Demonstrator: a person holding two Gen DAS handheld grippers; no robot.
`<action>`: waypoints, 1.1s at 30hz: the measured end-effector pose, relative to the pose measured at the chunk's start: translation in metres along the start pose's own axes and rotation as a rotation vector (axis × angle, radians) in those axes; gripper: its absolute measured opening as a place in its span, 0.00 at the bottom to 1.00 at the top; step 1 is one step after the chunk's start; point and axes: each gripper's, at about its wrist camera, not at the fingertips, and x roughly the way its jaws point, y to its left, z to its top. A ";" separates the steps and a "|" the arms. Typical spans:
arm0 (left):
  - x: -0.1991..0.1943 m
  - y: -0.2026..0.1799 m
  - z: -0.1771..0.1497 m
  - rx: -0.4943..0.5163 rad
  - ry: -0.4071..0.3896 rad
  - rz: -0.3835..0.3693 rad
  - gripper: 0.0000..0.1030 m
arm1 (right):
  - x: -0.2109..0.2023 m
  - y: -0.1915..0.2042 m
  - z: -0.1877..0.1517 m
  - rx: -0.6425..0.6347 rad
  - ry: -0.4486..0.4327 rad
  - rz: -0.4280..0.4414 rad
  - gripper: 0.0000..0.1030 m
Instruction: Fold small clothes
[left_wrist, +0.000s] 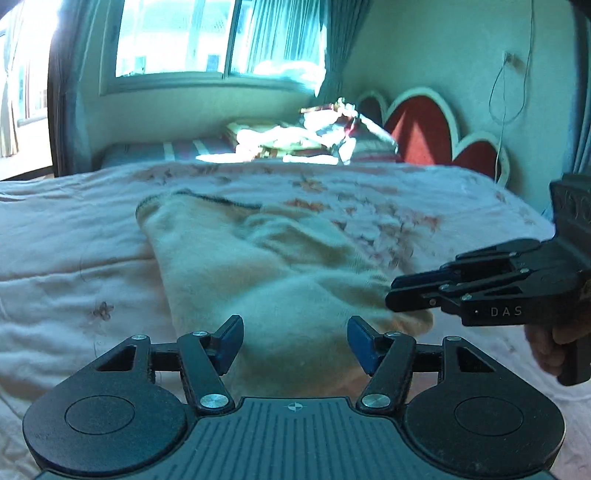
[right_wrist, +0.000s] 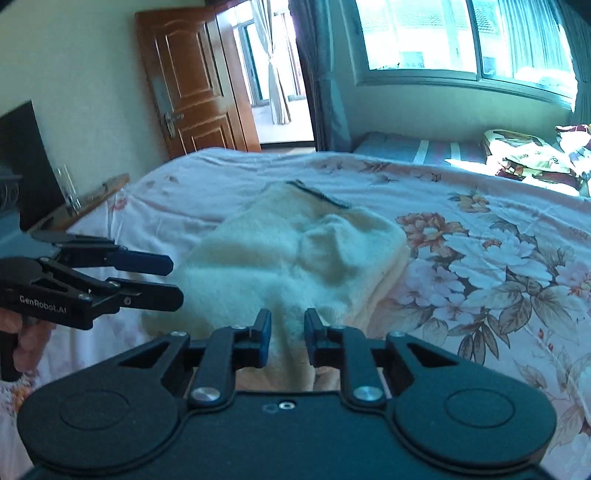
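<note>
Cream knit garment lies on the bed, spread over the floral quilt, dark-trimmed edge at the far end toward 12 o'clock, near end directly under my two tools. It already looks doubled lengthwise, with a softer fold ridge running down its right side; I cannot tell the exact layer count. Left gripper: jaws stand well apart, blue pads on either side of the near hem, nothing pressed between them. Right gripper: jaws narrow but not closed, a strip of cream knit visible in the gap; from the pictures the pads do not appear to pinch it, so I record it as not gripping. In the left view the right tool enters from 3 o'clock with its tips at the garment's near right corner; in the right view the left tool sits at 9 o'clock, by the near left corner. Judgement: the step in hand is taking hold of the near hem at both corners. Next move calls for both jaws to close on fabric, matching layers, then carry the hem toward 12 o'clock, level, onto the trimmed edge.
</note>
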 end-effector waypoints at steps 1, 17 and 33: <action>0.006 -0.002 -0.005 0.011 0.021 0.016 0.61 | 0.007 0.000 -0.004 -0.015 0.030 -0.054 0.07; -0.037 -0.012 -0.018 -0.015 -0.098 0.139 0.91 | -0.007 -0.003 -0.015 0.060 -0.009 -0.072 0.42; -0.192 -0.143 -0.066 -0.062 -0.153 0.354 1.00 | -0.210 0.045 -0.078 0.197 -0.093 -0.299 0.99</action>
